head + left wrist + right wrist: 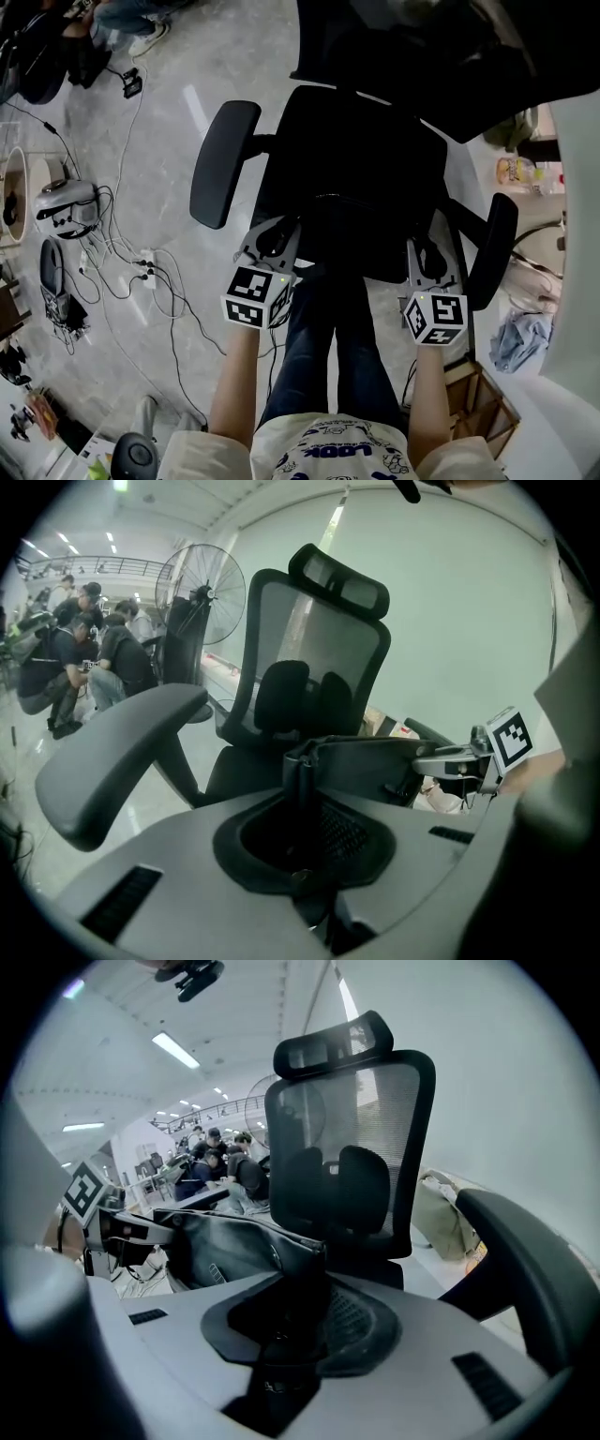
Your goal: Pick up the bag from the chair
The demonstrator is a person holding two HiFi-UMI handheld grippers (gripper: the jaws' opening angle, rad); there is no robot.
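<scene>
"Black bag on a black chair: where exactly is the bag?"

"It is stretched between the two tongs, over the front of the seat and between the armrests. The head view is black on black, so I can't tell whether its underside is clear of the seat."

"What are the tongs doing?"

"The left tongs are nearly together, pinched on a thin fold at the bag's left upper edge. The right tongs are clamped on a thicker bunch of material at its right edge. Nothing else is between either pair."

"What could go wrong from here?"

"The left hold looks the weaker one to me. It catches only a narrow strip of smooth material, so the bag's weight could pull that strip out. The bag would then swing down from the right tongs alone, or drop back onto the seat. Pulling the tongs apart would add strain on both edges. A low lift could snag the bag on an armrest. Loose cables lie on the floor to the left, a tripping risk when stepping back."
</scene>
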